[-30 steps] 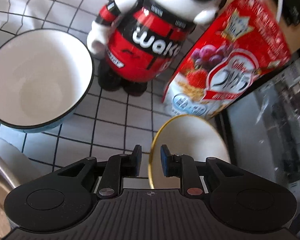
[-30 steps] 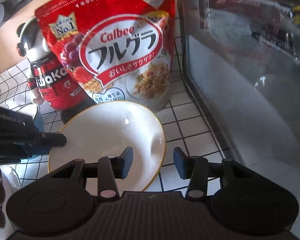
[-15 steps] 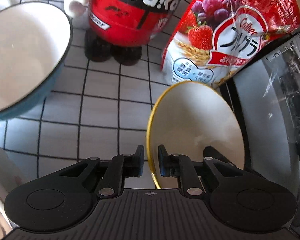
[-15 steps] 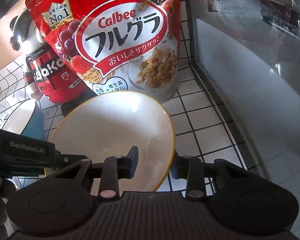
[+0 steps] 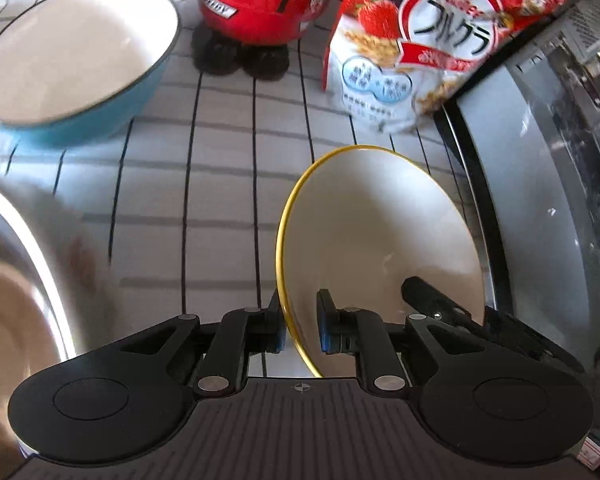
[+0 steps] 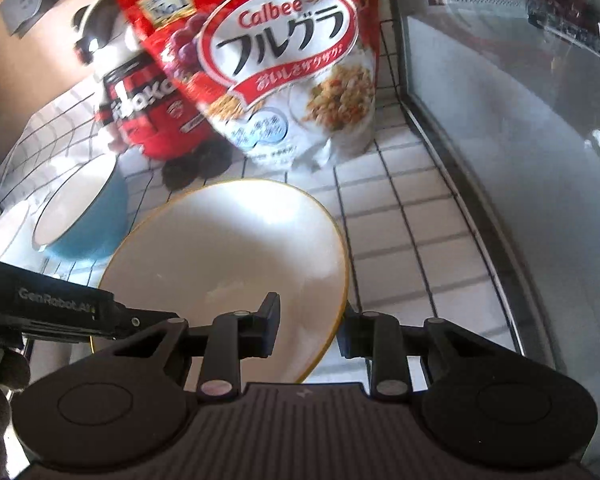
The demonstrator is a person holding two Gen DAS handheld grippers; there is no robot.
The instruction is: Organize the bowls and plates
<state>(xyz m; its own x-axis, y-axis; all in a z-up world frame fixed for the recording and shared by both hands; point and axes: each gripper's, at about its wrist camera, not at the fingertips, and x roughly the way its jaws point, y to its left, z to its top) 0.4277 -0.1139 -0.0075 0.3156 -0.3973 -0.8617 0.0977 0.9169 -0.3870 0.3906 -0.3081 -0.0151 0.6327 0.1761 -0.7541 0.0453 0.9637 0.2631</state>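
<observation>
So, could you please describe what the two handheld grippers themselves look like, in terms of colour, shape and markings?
Both are matte black plastic. Each has a ribbed centre plate, two round lobes with circular insets, and linkage arms with silver pivot pins. The left gripper has blue pads on its fingers, and its side reads "GenRobot.AI" in the right wrist view. The right gripper has black fingertips.

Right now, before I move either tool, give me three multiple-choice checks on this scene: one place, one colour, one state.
1. The blue bowl sits where, seen from the left wrist?
A. left of the red figure
B. behind the cereal bag
C. inside the plate

2. The plate has what rim colour?
A. black
B. yellow
C. green

3. How does the left tool stand?
A. far from the plate
B. holding the bag
C. astride the plate's rim

Answers: 1 A, it lies left of the figure. 2 B, a yellow line edges it. 3 C, the rim runs between its fingers.
</observation>
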